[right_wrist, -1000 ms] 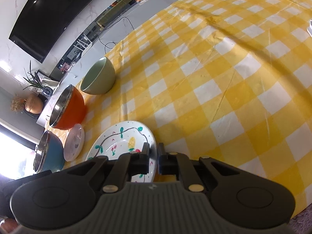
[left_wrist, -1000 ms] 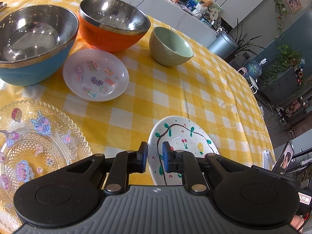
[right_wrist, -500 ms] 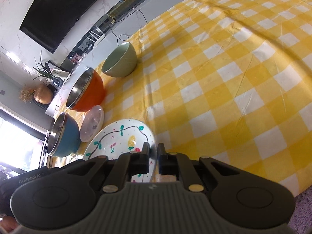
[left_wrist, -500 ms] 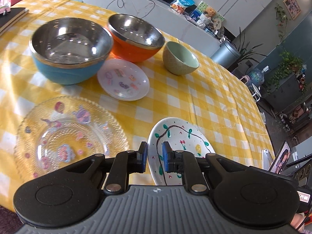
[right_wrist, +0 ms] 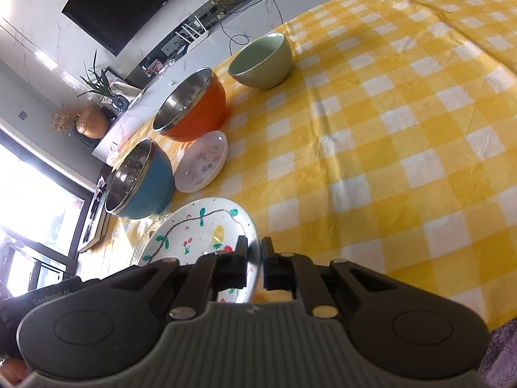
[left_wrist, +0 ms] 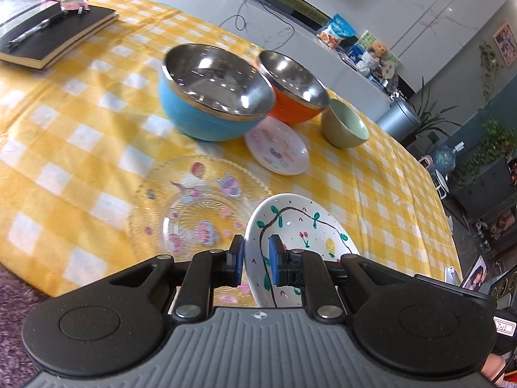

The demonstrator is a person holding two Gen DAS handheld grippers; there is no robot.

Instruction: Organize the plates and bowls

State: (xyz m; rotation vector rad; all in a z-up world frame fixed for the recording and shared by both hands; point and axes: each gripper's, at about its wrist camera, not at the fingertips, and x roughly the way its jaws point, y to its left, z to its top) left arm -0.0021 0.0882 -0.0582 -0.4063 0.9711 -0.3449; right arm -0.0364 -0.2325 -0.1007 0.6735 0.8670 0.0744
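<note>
Three bowls stand on the checked cloth: one blue bowl (left_wrist: 206, 114), one orange bowl (left_wrist: 292, 110) and one smaller green bowl (left_wrist: 344, 126). There are three plates: one clear glass plate (left_wrist: 181, 207) with printed figures, one small white plate (left_wrist: 276, 150) with stickers and one painted plate (left_wrist: 300, 229) with vine and fruit drawings. One black notebook (left_wrist: 55, 35) lies at the far corner, with one pen (left_wrist: 34, 30) on it.

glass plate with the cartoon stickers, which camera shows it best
The left wrist view: the glass plate lies nearly whole, its beaded rim and stickers visible, only its near edge hidden by the painted plate and left gripper. The right wrist view shows only a rim sliver.
</note>
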